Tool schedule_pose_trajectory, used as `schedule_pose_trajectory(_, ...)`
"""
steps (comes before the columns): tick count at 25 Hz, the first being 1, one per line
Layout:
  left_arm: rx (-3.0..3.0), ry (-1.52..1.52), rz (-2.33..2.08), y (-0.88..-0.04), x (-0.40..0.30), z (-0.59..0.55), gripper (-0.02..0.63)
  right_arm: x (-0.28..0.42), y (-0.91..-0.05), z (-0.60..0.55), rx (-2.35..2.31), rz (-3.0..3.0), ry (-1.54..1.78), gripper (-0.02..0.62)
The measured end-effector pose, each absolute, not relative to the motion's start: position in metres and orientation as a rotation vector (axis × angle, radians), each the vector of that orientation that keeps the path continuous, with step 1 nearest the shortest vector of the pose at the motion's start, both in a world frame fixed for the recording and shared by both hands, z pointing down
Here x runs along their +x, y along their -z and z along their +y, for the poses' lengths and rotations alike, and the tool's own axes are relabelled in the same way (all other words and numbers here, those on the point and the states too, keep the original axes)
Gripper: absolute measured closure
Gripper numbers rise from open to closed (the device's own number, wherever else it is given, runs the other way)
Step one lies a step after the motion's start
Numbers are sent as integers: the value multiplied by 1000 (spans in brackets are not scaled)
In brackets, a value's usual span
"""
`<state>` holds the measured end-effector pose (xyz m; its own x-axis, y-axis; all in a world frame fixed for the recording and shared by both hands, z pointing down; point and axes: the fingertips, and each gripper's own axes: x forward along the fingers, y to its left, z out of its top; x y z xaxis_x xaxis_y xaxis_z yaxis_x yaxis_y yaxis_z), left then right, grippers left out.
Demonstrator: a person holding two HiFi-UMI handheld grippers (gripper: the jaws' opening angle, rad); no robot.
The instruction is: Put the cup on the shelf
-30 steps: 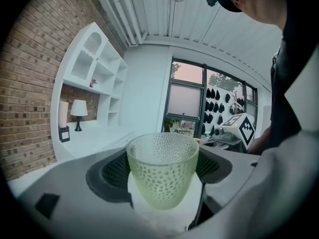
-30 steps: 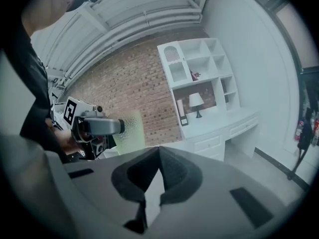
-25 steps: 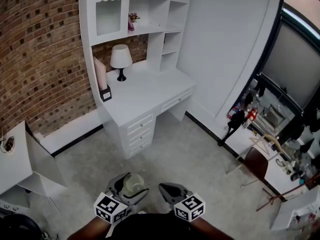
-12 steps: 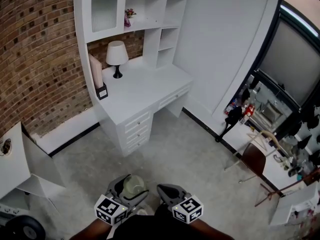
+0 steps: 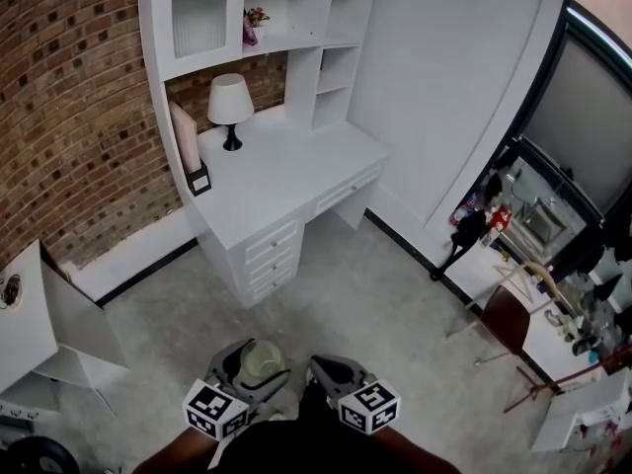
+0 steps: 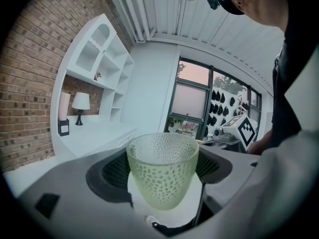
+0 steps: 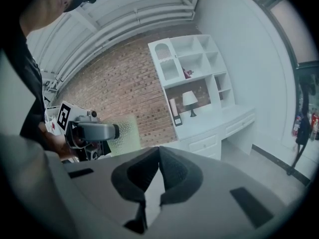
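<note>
1. Our left gripper point(image 5: 255, 368) has its jaws clamped on the pale green dimpled cup point(image 6: 162, 169). The cup stands upright between them, mouth up, at the near edge of the scene, close to our body.
2. Our right gripper point(image 7: 158, 177) sits just beside it on the right, jaws shut together with nothing in them.
3. The white shelf point(image 5: 336, 42) lies far ahead of the cup, well apart from it. It rises above the white desk point(image 5: 286, 181) against the brick wall.
4. As we judge it, the cup must travel forward and upward, kept upright, and the left gripper alone does the work.
5. Only floor point(image 5: 346, 304) lies between us and the desk.
6. A lamp point(image 5: 229, 102) and a small frame point(image 5: 200, 179) stand on the desk's left. The open cubbies on the right look easier to reach.
</note>
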<state>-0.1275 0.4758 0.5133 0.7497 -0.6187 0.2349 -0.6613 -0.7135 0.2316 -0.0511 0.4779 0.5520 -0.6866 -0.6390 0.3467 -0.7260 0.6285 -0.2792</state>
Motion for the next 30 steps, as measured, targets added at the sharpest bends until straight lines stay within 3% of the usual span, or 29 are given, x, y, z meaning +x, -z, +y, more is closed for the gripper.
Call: schedule_pose_trajectory(30,2700,-219,-1076,-489,-12,243,224,58,-529,231,1065,-2713,-517,591)
